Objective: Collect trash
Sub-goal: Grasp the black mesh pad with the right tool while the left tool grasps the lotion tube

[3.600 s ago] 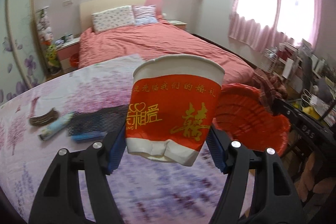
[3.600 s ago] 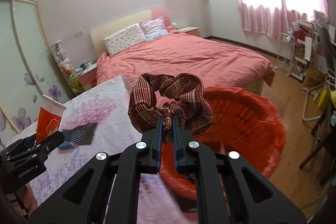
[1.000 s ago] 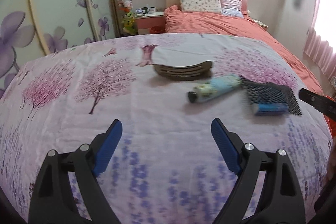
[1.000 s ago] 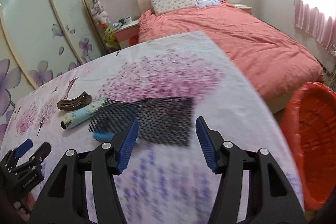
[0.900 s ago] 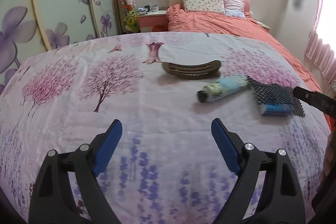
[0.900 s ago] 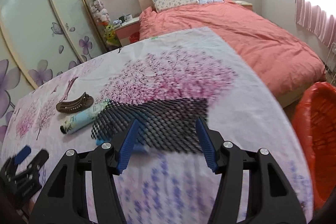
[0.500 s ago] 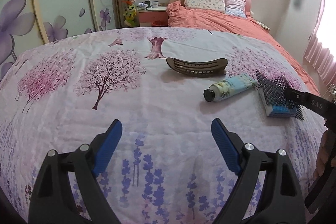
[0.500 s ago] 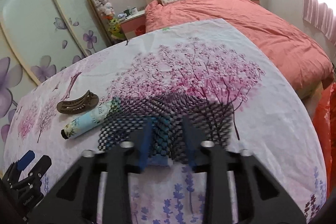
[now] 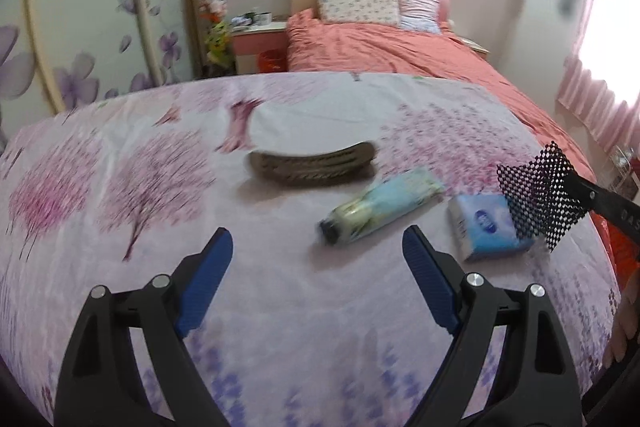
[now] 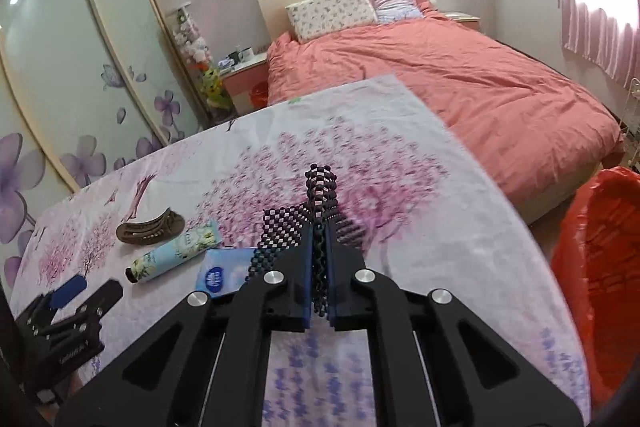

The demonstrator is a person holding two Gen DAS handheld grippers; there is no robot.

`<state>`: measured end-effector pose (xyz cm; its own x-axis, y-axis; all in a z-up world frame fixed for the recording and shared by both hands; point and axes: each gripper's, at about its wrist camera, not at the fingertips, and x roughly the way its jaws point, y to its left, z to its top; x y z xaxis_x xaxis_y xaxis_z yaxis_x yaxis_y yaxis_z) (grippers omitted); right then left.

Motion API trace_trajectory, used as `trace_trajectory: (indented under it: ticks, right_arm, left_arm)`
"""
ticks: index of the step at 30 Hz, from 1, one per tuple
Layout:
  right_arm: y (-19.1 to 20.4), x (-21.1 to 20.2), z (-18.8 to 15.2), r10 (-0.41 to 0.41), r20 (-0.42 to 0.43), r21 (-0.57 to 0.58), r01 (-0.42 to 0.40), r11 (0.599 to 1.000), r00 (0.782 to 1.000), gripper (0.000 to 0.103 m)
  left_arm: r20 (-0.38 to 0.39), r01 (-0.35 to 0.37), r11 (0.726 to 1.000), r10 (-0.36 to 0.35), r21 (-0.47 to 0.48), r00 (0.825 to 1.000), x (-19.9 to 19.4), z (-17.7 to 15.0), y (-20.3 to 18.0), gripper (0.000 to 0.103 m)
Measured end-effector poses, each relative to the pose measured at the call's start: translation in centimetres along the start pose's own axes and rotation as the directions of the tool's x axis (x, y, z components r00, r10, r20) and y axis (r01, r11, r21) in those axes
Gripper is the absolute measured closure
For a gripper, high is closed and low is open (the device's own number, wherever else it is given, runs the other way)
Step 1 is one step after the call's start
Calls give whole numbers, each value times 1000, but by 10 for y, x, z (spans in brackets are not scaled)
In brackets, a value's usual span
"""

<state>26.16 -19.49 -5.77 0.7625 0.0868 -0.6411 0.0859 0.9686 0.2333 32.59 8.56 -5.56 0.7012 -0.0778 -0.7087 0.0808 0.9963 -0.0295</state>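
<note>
Now my right tongs (image 10: 319, 255) pinch the black mesh net (image 10: 316, 203), lifted off the counter (image 9: 280, 307), uncovering the tissue pack (image 9: 486, 231) beneath; the red bin (image 10: 600, 259) waits rightward. My left tongs (image 9: 318, 279) hang spread, empty, before the hand-cream tube (image 9: 380, 205).

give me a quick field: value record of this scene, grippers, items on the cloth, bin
left gripper: open, empty, above the floral cloth
right gripper: shut on black mesh, lifted off the cloth
on the cloth: brown hair clip, light blue tube, blue tissue pack
bin: red-lined basket, off the cloth's right edge
</note>
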Motion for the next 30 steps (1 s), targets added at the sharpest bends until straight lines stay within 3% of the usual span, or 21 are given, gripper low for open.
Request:
trace_trajectory:
  ticks: [9, 14, 17, 18, 22, 30]
  right_arm:
    - [-22, -3, -3, -24, -3, 34, 24, 999, 1000, 97]
    - [-27, -3, -6, -24, -5, 36, 25, 999, 1000, 97]
    - [-27, -3, -8, -21, -6, 30, 21, 999, 1000, 97]
    - [-28, -4, -9, -20, -7, 31, 21, 999, 1000, 97]
    - [-31, -3, -11, -20, -13, 40, 21, 999, 1000, 97]
    - [-39, 0, -16, -27, -24, 46, 28, 999, 999, 97]
  left_arm:
    - [-54, 91, 993, -87, 78, 995, 35, 18, -26, 23]
    - [-81, 95, 992, -88, 84, 993, 45, 16, -31, 38]
    - [-114, 188, 981, -181, 51, 977, 40, 11, -32, 52]
    - [-115, 202, 978, -195, 53, 974, 37, 9, -34, 52]
    - [-94, 135, 989, -129, 66, 987, 37, 8, -42, 52]
    - [-117, 59, 997, -53, 50, 992, 55, 13, -51, 55]
